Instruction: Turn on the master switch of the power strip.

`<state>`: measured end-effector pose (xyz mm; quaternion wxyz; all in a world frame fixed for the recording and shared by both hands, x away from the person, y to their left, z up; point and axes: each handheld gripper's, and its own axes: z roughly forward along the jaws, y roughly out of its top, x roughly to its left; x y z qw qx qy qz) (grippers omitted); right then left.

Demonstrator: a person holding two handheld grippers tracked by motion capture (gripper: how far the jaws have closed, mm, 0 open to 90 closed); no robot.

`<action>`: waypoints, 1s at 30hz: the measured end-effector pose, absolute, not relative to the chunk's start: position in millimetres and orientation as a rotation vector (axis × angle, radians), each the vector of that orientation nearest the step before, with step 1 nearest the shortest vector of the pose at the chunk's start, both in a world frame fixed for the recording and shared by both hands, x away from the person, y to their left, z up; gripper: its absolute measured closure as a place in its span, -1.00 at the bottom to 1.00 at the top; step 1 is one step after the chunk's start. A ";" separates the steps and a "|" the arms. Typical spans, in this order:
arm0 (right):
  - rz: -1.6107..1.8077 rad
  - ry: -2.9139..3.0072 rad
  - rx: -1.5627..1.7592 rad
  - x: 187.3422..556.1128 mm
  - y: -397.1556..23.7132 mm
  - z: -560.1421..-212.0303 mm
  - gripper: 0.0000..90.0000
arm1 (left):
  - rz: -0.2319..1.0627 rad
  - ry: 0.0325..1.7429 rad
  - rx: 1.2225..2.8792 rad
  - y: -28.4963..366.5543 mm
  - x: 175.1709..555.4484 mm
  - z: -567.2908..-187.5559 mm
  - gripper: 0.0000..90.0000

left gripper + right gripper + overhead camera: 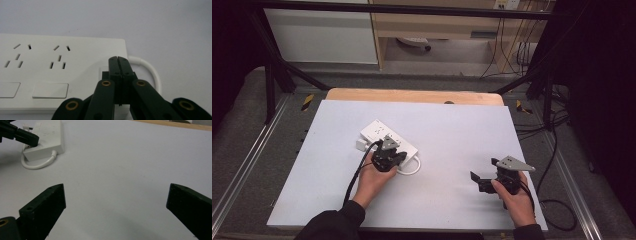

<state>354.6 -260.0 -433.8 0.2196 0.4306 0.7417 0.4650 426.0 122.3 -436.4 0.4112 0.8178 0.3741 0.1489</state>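
A white power strip (379, 134) lies slantwise on the white table mat (452, 130), with its short white cable (410, 170) looped at the near end. In the left gripper view the strip (62, 52) shows socket holes and two flat switches (50, 90). My left gripper (117, 59) is shut with nothing between its jaws, and its tips are down over the strip's cable end, beside the cable loop (151, 71). Whether the tips touch the strip I cannot tell. My right gripper (484, 170) is open over bare mat at the front right, far from the strip (48, 137).
The wooden table edge (412, 95) shows behind the mat. Black frame bars (277, 65) stand at the back corners, and cables (557, 150) trail on the floor to the right. In the right gripper view, the left gripper (25, 137) is at the strip.
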 end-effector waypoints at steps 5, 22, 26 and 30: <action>1.286 2.053 1.191 354.4 -259.9 -433.7 -0.94 | 0.379 0.943 2.058 121.9 425.5 -436.5 1.00; 1.286 2.059 1.194 354.2 -259.7 -433.5 -0.94 | 0.383 0.947 2.055 121.8 424.2 -437.5 1.00; 1.285 2.059 1.193 354.2 -259.5 -433.6 -0.94 | 0.381 0.947 2.054 122.0 424.3 -437.6 1.00; 1.284 2.060 1.194 354.1 -259.5 -433.6 -0.94 | 0.381 0.946 2.051 122.2 424.2 -437.9 1.00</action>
